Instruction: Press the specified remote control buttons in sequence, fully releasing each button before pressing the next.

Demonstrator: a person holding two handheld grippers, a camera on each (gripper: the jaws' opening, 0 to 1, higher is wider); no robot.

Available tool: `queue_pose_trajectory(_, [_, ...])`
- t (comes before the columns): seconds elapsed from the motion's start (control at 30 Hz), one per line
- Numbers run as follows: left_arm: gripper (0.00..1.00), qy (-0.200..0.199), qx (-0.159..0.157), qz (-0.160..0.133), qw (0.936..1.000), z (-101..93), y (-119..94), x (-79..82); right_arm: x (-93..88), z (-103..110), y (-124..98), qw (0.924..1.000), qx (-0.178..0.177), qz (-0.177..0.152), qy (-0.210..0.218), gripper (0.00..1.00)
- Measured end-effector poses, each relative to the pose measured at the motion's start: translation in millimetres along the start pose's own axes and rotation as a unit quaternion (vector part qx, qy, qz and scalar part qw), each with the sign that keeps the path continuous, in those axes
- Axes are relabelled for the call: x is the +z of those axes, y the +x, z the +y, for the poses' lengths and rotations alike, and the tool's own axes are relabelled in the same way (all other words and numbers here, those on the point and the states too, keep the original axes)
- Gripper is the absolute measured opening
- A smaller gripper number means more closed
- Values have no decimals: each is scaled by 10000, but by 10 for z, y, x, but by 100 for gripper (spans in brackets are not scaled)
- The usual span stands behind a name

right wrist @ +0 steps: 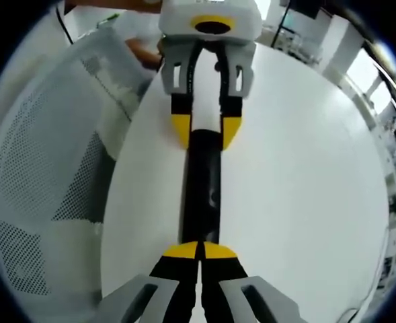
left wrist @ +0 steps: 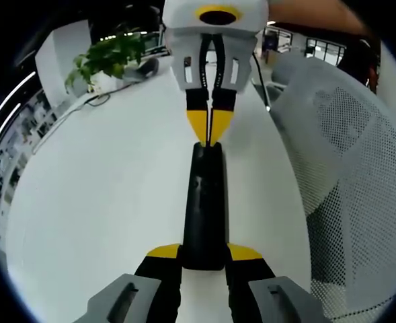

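My left gripper (left wrist: 203, 258) grasps one end of the remote (left wrist: 204, 202), which lies on the tabletop (left wrist: 103, 202). My right gripper (right wrist: 199, 250), fingers clenched together, tips touch the far end; a press seems underway. Next I must lift fully off.

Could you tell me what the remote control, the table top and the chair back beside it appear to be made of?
The remote control looks like black plastic, with a soft sheen along its body. The table top appears to be a smooth white laminate or painted board, evenly matte. The chair back seems to be pale grey mesh, with a fine perforated weave showing.
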State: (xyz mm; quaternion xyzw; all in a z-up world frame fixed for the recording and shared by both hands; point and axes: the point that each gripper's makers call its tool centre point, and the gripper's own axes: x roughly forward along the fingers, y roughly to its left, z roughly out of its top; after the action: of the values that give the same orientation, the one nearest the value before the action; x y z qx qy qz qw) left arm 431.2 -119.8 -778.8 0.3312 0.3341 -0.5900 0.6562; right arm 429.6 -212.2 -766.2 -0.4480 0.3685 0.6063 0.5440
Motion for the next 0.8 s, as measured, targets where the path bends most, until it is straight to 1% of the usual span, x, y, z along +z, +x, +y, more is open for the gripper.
queue_pose_trajectory(0.8, [25, -4, 6, -15, 10000, 8, -1, 3, 4, -26, 44, 9999, 42, 67, -67, 0])
